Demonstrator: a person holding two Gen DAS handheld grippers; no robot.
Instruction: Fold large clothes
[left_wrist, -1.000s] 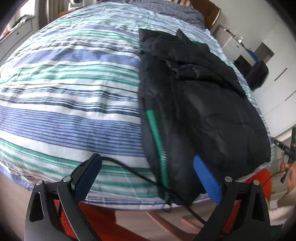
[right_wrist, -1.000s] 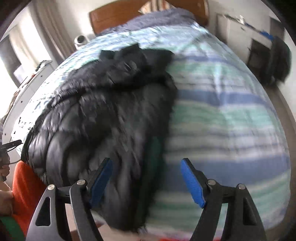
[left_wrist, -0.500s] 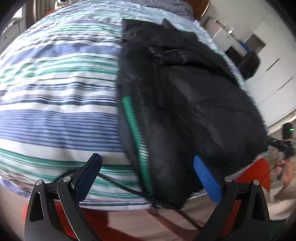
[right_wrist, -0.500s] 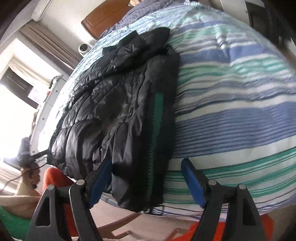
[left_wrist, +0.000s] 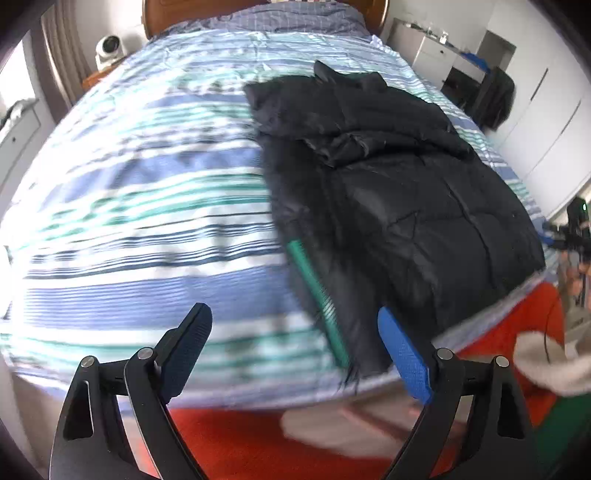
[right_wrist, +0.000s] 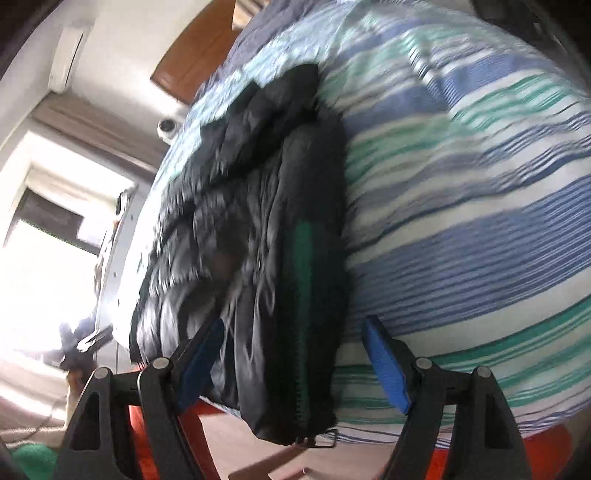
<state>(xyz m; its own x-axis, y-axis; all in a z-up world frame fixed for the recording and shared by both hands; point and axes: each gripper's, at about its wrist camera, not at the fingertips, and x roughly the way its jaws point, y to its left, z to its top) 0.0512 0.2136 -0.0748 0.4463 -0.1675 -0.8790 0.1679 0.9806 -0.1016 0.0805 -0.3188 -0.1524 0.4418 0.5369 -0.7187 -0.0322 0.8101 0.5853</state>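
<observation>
1. Jacket (left_wrist: 406, 206): black, quilted; green strip (left_wrist: 317, 291) along its zipper edge.
2. Bedspread (left_wrist: 147, 221): horizontal stripes in blue, teal green, white, thin navy lines.
3. Far bedding (left_wrist: 295, 18): grey-blue, fine check.
4. Headboard (right_wrist: 195, 59): reddish-brown wood.
5. Left gripper (left_wrist: 293, 341): black frame, blue pads.
6. Right gripper (right_wrist: 291, 363): same black and blue.
7. Floor covering (left_wrist: 258, 443): orange-red.

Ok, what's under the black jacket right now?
The black jacket lies on the striped bedspread, its hem overhanging the near edge. Whatever lies between the jacket's folded layers is covered and can't be seen.
</observation>
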